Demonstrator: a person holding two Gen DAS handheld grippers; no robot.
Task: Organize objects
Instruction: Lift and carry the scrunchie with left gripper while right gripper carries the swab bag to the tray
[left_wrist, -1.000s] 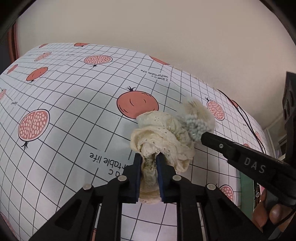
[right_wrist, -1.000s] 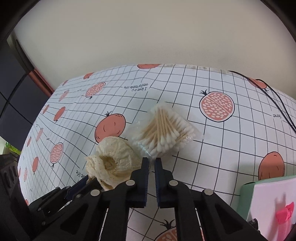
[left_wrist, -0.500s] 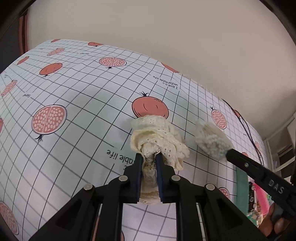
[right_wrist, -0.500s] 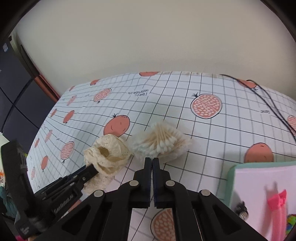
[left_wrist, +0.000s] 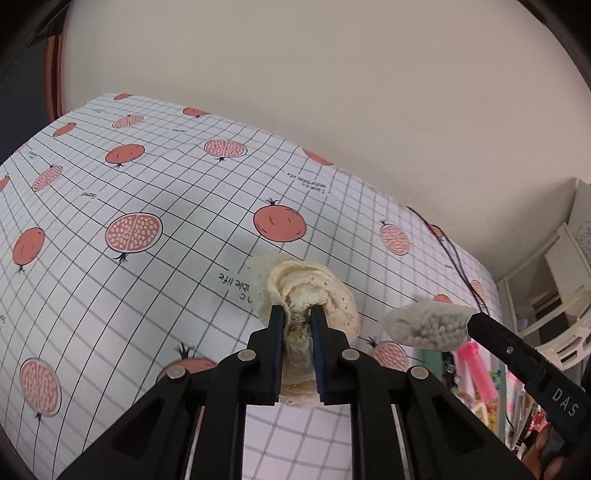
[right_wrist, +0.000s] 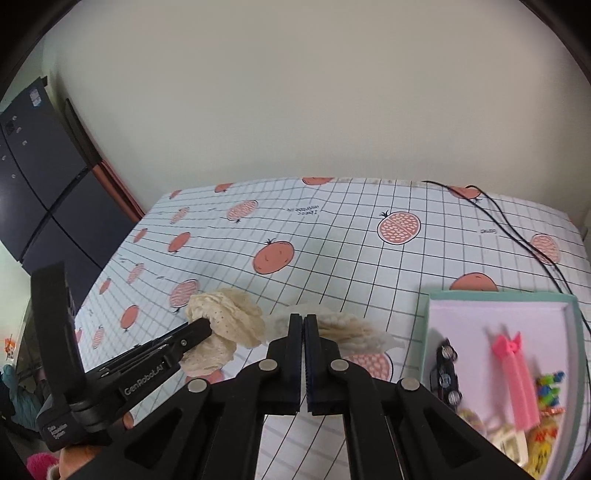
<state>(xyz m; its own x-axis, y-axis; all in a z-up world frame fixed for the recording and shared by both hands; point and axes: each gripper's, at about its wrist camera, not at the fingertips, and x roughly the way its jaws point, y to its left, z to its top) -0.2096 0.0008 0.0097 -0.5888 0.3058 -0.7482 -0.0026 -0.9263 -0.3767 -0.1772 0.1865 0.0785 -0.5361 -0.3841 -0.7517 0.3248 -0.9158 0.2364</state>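
A cream lace fabric piece (left_wrist: 332, 306) is pinched in my left gripper (left_wrist: 297, 312), which is shut on it and holds it above the tablecloth. My right gripper (right_wrist: 303, 319) is shut on a clear packet of cotton swabs (right_wrist: 351, 330), also lifted off the table. The swab packet (left_wrist: 428, 325) hangs at the tip of the right gripper (left_wrist: 476, 321) in the left wrist view. In the right wrist view the left gripper (right_wrist: 205, 326) carries the lace piece (right_wrist: 229, 325) just left of the packet.
A mint-rimmed tray (right_wrist: 498, 295) sits at the right, holding a pink clip (right_wrist: 513, 373), a black item (right_wrist: 447, 369) and several small colourful things. A black cable (right_wrist: 517, 236) runs across the pomegranate-print tablecloth (right_wrist: 332, 240). White shelving (left_wrist: 561, 295) stands at the far right.
The right gripper closed on the swab packet and lifted it off the table. Both grippers rose with their loads and drifted right, bringing the tray further into view.
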